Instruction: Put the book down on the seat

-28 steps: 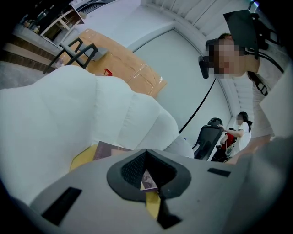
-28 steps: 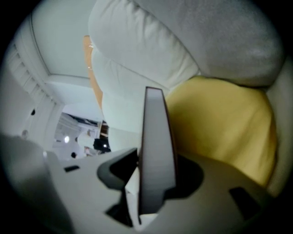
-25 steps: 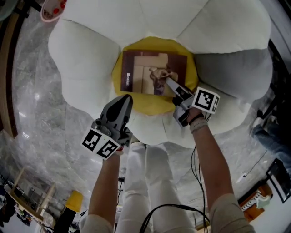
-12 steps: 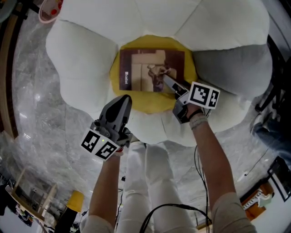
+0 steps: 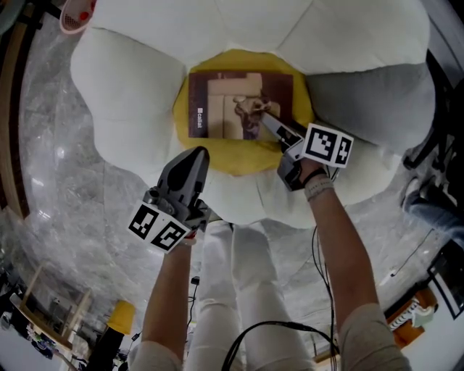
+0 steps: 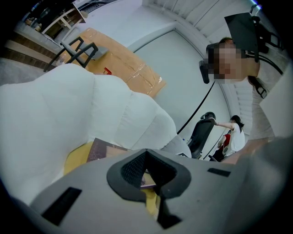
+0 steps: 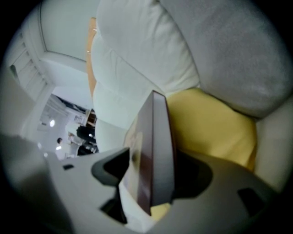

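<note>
A brown book lies flat on the yellow centre of a flower-shaped seat. My right gripper is at the book's near right corner. In the right gripper view the book's edge stands between the jaws, which are wide apart, with a dark gap beside it, so the pads do not press on it. My left gripper hovers over the seat's front edge, apart from the book, with its fingers drawn together and nothing in them. In the left gripper view the book shows just beyond that gripper's tips.
White petal cushions and one grey petal ring the yellow centre. A marbled floor surrounds the seat. A pink-rimmed dish sits at the top left. The person's white-trousered legs stand at the seat's front. People and a cardboard box are far off.
The book stays on the yellow centre. The right gripper has kept to its near right corner and turned slightly. The left gripper has barely moved.
</note>
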